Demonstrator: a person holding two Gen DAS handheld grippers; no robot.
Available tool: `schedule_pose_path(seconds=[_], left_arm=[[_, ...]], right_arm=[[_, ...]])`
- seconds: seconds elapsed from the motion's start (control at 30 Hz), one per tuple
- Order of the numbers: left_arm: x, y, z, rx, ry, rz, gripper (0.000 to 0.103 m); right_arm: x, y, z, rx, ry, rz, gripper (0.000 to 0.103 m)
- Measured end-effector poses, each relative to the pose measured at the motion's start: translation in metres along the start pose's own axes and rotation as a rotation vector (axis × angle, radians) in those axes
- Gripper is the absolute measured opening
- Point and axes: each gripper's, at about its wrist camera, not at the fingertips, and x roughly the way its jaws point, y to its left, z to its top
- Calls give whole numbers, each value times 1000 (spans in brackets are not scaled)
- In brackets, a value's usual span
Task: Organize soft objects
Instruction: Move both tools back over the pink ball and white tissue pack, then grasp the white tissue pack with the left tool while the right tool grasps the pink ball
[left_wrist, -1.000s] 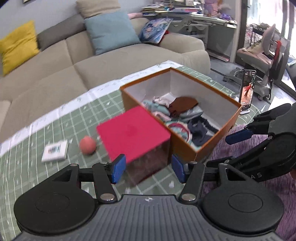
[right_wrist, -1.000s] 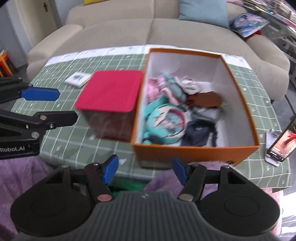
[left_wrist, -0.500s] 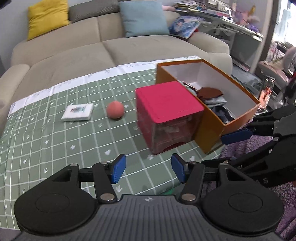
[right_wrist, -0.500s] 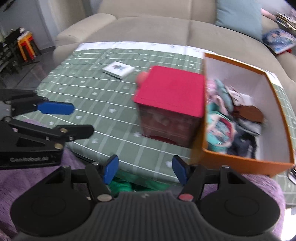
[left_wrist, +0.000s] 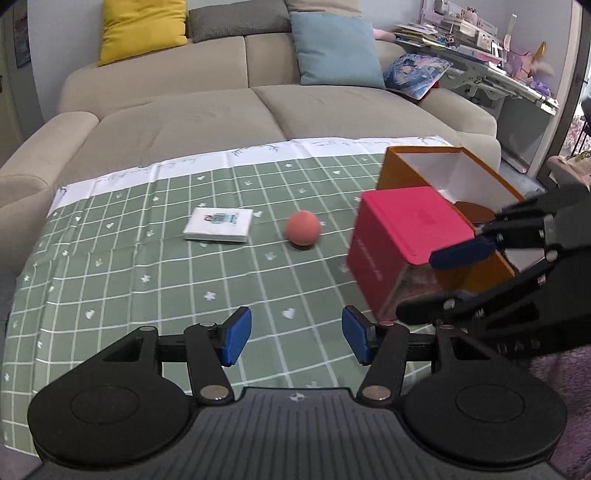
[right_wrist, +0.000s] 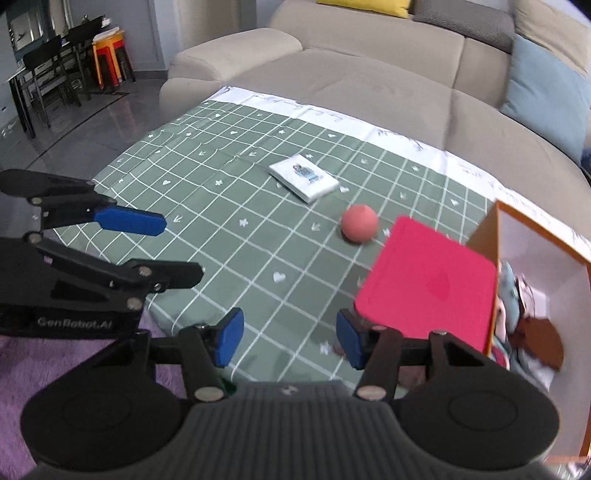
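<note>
Left gripper (left_wrist: 296, 340): I hold it with its blue pads spread apart, nothing between them, above the green checked tablecloth (left_wrist: 147, 266).
Ahead of the claw: a pink ball (left_wrist: 303, 232), with a white packet (left_wrist: 219, 229) to its left, the two apart.
Ahead and right: a red-lidded box (left_wrist: 408, 230) just beside the orange box (left_wrist: 443, 173).
Far right: my right gripper (left_wrist: 428, 288), also parted, in front of the red-lidded box.
Beyond the cloth: a beige sofa (left_wrist: 207, 118).

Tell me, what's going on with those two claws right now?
Left gripper open, empty. Right gripper open, empty, near the pink-lidded box. Pink ball loose on the tablecloth. Nothing blocking it.
</note>
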Motion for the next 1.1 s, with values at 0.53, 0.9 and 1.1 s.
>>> schedule_pose_path(seconds=[0.53, 0.9, 1.1], left_arm=[[65, 47, 52, 221, 21, 5, 71], [154, 73, 79, 529, 125, 5, 74], [197, 74, 77, 803, 168, 12, 75]], right_arm=[[77, -46, 91, -121, 123, -14, 55], [160, -81, 127, -165, 350, 24, 55], [200, -96, 142, -167, 473, 76, 56]])
